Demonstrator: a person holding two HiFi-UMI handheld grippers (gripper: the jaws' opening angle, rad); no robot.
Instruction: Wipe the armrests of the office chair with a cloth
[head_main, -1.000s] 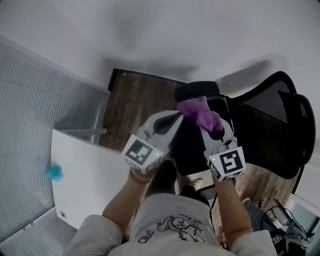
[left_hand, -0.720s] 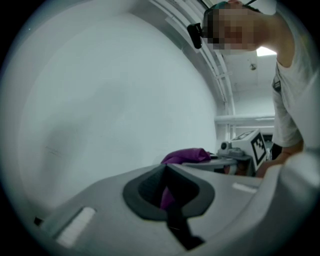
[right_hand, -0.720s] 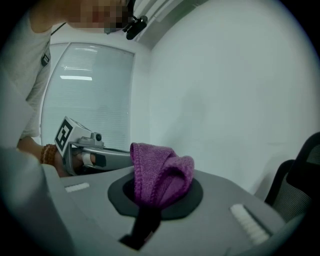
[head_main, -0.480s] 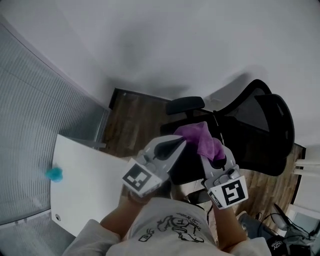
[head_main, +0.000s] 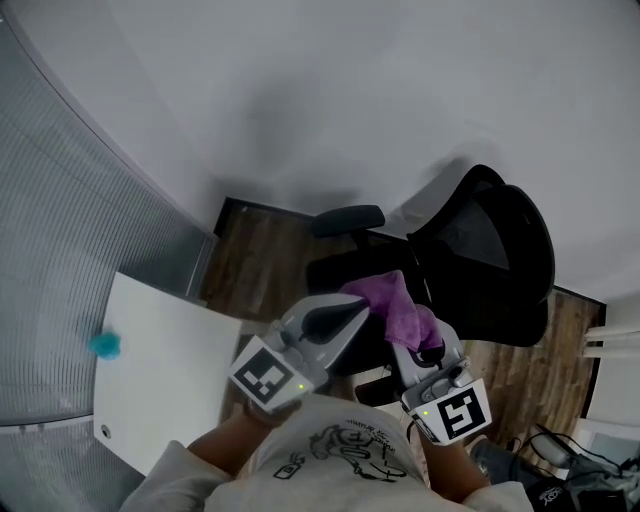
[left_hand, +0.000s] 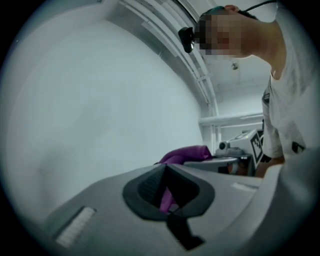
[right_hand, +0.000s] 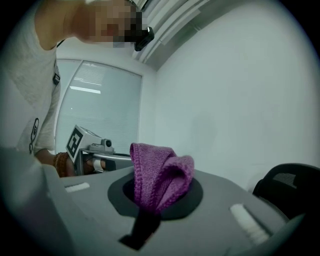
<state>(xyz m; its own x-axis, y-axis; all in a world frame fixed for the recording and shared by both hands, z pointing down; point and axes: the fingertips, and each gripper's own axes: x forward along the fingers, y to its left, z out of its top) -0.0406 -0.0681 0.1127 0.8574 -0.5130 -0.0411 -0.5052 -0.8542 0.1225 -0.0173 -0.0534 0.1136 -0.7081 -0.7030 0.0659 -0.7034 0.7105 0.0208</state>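
White wall behind; right tongs (right_hand: 152, 197) clamp purple cloth (right_hand: 162, 170), left tongs (head_main: 360, 305) just beside.

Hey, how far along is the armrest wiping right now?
Done: the purple cloth is picked up, clamped in the right gripper. In hand: it's held in the air over the office chair, not on it. Left: all the wiping. The visible armrest has no cloth on it, and I can't make out the other.

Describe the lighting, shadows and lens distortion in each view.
Head view: soft shadow on the wall above the office chair, edges bowed. Left gripper view: dim, hazy, dark fisheye corners. Right gripper view: brighter, purple cloth sharp, chair behind soft.
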